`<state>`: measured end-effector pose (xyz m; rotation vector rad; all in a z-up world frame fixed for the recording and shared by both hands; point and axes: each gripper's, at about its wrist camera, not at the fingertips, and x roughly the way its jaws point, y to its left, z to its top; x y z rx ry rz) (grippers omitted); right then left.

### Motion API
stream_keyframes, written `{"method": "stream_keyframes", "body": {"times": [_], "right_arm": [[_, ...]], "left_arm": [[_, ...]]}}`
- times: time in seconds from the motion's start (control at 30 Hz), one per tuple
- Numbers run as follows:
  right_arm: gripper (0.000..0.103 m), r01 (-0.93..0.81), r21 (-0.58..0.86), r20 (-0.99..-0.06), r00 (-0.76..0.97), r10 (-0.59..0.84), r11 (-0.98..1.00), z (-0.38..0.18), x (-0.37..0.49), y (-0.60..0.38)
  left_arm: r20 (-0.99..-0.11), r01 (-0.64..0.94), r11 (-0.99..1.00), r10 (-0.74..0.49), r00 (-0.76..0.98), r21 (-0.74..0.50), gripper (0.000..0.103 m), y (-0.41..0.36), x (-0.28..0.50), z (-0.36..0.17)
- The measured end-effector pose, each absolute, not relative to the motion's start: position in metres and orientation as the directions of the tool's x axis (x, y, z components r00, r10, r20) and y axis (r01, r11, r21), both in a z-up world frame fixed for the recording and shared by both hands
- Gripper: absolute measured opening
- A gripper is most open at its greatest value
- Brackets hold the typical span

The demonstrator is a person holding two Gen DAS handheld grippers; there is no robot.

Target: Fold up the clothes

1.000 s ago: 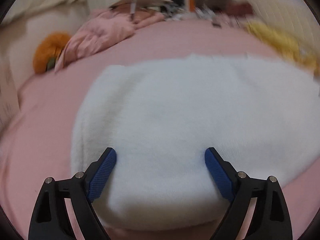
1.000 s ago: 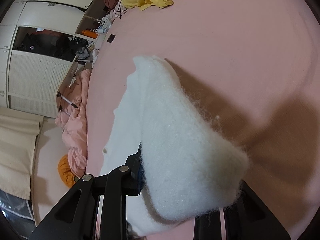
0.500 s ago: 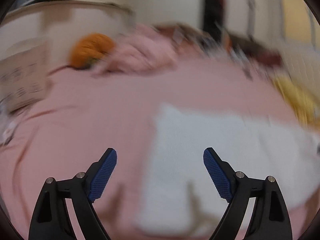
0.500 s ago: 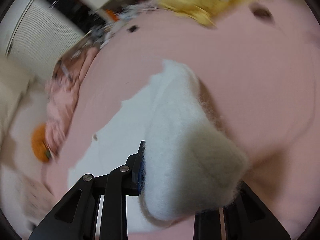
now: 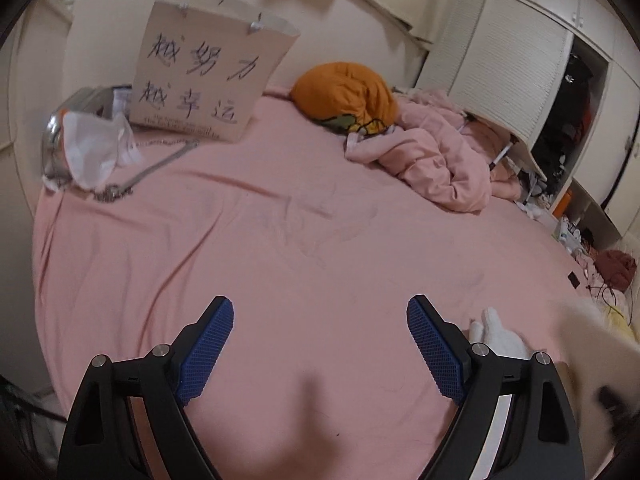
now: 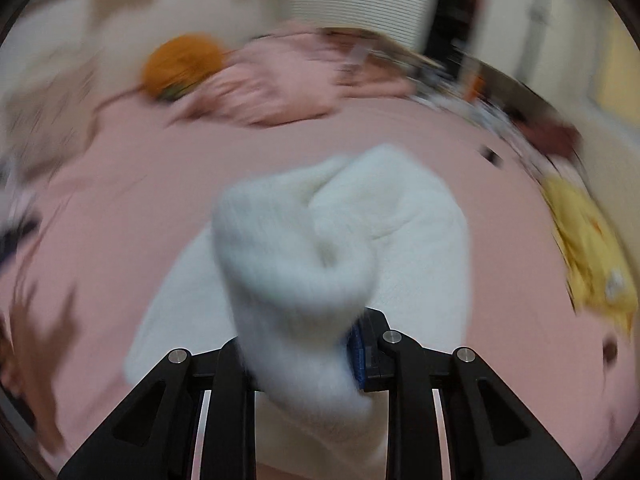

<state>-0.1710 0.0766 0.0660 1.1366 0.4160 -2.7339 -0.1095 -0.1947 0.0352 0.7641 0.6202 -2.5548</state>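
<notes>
Fingers [image 5: 208, 350] of the left gripper [image 5: 320, 354] spread wide, blue ribbed pads facing each other, nothing between them but bare pink bedsheet [image 5: 280, 248] below. Right gripper [image 6: 304, 344] clamped tight on a bunched fold of the white fluffy garment [image 6: 296, 248]; only a sliver of its blue pad [image 6: 357, 354] visible beside the cloth, the other pad hidden behind the fleece. Lifted fold raised toward the camera, rest of the garment lying flat on the sheet beneath and behind it, roughly mid-bed. Right wrist view smeared with motion blur, so edges of the garment hard to trace. From the left wrist view, just a small white corner of the same garment [image 5: 498, 334] peeking out beside the right-hand finger, plus a pale blurred shape at the far right edge, identity not clear. Farther up the bed: orange cushion [image 5: 346, 94] touching a crumpled pink quilt [image 5: 436, 160], paper bag with handwritten characters [image 5: 204, 76] standing upright near the wall, silver handbag [image 5: 80, 132] with a chain strap [image 5: 160, 164] trailing over the sheet. Yellow garment [image 6: 588, 252] heaped at the bed's right side, well apart from the white one. Louvred wardrobe doors [image 5: 500, 60] behind
</notes>
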Motion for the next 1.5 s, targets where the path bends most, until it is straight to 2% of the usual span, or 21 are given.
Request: {"method": "stream_keyframes", "body": {"times": [0.1,0.17,0.4,0.47,0.57,0.63,0.7,0.77,0.83,0.87,0.9,0.97,1.03,1.13,1.2,1.23,1.3,1.37,1.43,1.47,1.5], "right_arm": [[0.024,0.376,-0.253,-0.784,-0.619,-0.039,-0.891,0.013,-0.165,0.032],[0.024,0.415,-0.341,-0.787,-0.617,0.014,-0.843,-0.016,-0.152,0.015],[0.022,0.421,-0.48,-0.632,-0.774,-0.03,-0.77,0.018,-0.128,-0.005],[0.022,0.464,-0.495,-0.662,-0.749,-0.028,-0.735,0.007,-0.13,-0.014],[0.022,0.524,-0.526,-0.73,-0.682,0.04,-0.669,-0.039,-0.133,-0.02],[0.025,0.519,-0.596,-0.681,-0.731,0.044,-0.613,-0.05,-0.122,-0.019],[0.033,0.518,-0.631,-0.663,-0.747,0.054,-0.578,-0.053,-0.119,-0.021],[0.033,0.53,-0.653,-0.653,-0.756,0.047,-0.541,-0.052,-0.117,-0.018],[0.037,0.539,-0.612,-0.667,-0.745,0.012,-0.578,-0.041,-0.113,-0.013],[0.05,0.544,-0.559,-0.688,-0.726,-0.017,-0.626,-0.032,-0.112,-0.007],[0.069,0.548,-0.498,-0.704,-0.708,-0.055,-0.672,-0.022,-0.109,-0.003],[0.081,0.532,-0.376,-0.699,-0.7,-0.145,-0.759,0.001,-0.09,0.01],[0.081,0.498,-0.291,-0.682,-0.706,-0.188,-0.817,0.018,-0.076,0.031],[0.081,0.386,-0.185,-0.66,-0.73,-0.177,-0.904,0.028,-0.055,0.071],[0.081,0.297,-0.151,-0.671,-0.731,-0.123,-0.943,0.02,-0.05,0.099],[0.081,0.26,-0.152,-0.683,-0.725,-0.089,-0.954,0.014,-0.05,0.111],[0.081,0.209,-0.158,-0.71,-0.703,-0.036,-0.965,0.001,-0.053,0.131],[0.081,0.175,-0.141,-0.724,-0.689,-0.019,-0.974,-0.005,-0.056,0.146],[0.081,0.153,-0.106,-0.728,-0.685,-0.028,-0.982,-0.008,-0.051,0.156],[0.081,0.146,-0.09,-0.729,-0.683,-0.034,-0.985,-0.008,-0.046,0.159],[0.081,0.148,-0.079,-0.732,-0.68,-0.043,-0.986,-0.008,-0.047,0.161]], "left_arm": [[-0.594,0.488,-0.814,-0.233,-0.77,-0.314,0.089,-0.205,-0.11,0.031],[-0.604,0.496,-0.797,-0.215,-0.768,-0.346,0.089,-0.214,-0.112,0.026],[-0.621,0.505,-0.766,-0.181,-0.763,-0.398,0.089,-0.226,-0.116,0.019],[-0.619,0.499,-0.772,-0.178,-0.765,-0.394,0.089,-0.224,-0.118,0.019],[-0.624,0.49,-0.782,-0.17,-0.763,-0.386,0.089,-0.22,-0.121,0.018],[-0.623,0.483,-0.785,-0.162,-0.765,-0.388,0.089,-0.219,-0.122,0.017],[-0.62,0.477,-0.786,-0.157,-0.769,-0.392,0.089,-0.219,-0.122,0.018],[-0.618,0.475,-0.786,-0.155,-0.771,-0.396,0.089,-0.219,-0.122,0.019],[-0.614,0.475,-0.785,-0.156,-0.774,-0.399,0.089,-0.22,-0.122,0.021],[-0.611,0.472,-0.785,-0.155,-0.776,-0.4,0.089,-0.219,-0.121,0.022],[-0.608,0.469,-0.787,-0.154,-0.779,-0.402,0.089,-0.219,-0.121,0.023],[-0.6,0.445,-0.796,-0.131,-0.789,-0.411,0.089,-0.216,-0.121,0.024],[-0.58,0.368,-0.813,-0.045,-0.813,-0.451,0.089,-0.21,-0.123,0.025],[-0.548,0.166,-0.841,0.175,-0.818,-0.516,0.089,-0.181,-0.131,0.027],[-0.543,0.006,-0.864,0.311,-0.78,-0.503,0.088,-0.148,-0.138,0.028],[-0.557,-0.052,-0.884,0.338,-0.758,-0.465,0.088,-0.13,-0.139,0.029],[-0.608,-0.121,-0.931,0.318,-0.727,-0.343,0.075,-0.096,-0.142,0.026],[-0.666,-0.133,-0.961,0.265,-0.697,-0.243,0.068,-0.073,-0.149,0.016],[-0.714,-0.132,-0.955,0.288,-0.638,-0.266,0.056,-0.064,-0.159,0.001],[-0.718,-0.133,-0.938,0.333,-0.611,-0.321,0.039,-0.063,-0.164,-0.004],[-0.701,-0.134,-0.917,0.377,-0.605,-0.377,0.034,-0.066,-0.166,-0.005]]}}
